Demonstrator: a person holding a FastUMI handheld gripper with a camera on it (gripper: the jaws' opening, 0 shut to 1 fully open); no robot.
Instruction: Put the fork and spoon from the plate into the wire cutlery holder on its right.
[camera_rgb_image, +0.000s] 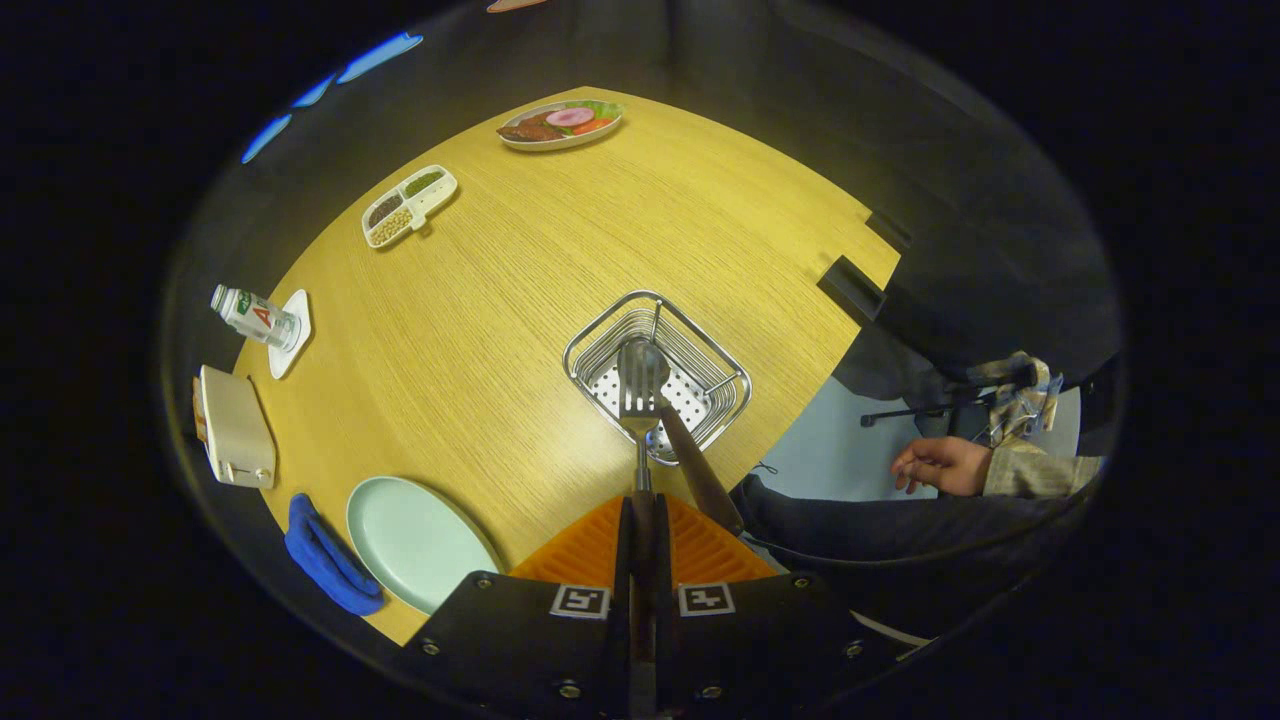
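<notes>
Gripper view. The jaws (641, 520) are pressed together on the fork's handle, at lower centre of the frame. The fork (637, 400) runs straight ahead from them, metal, its tines lying over the holder. The spoon (648, 365) is in the holder: its metal bowl shows just behind the fork's tines, and its dark brown handle slants down to the right over the holder's near rim toward the jaws.

The holder (656, 375) is a square wire basket with rounded corners and a perforated floor, standing on the surface (560, 260) at centre frame, just ahead of the jaws. The surface is yellow wood grain.

The plate (415, 540), pale green and round, lies at lower left, left of the jaws, with nothing on it. A blue cloth (325, 560) lies touching its left edge.

Writing: a small bottle (250, 315) at the left edge bears a label with a red letter "A"; the rest is too small to read. It rests on a white coaster (292, 335). Two square black-and-white markers sit on the gripper body.

Below the bottle stands a cream toaster (235, 425). At upper left lies a divided tray (410, 205) of seeds; at upper centre, a dish (560, 125) of food.

At right, beyond the surface's edge, a person's hand (940, 465) rests with a pale sleeve.
</notes>
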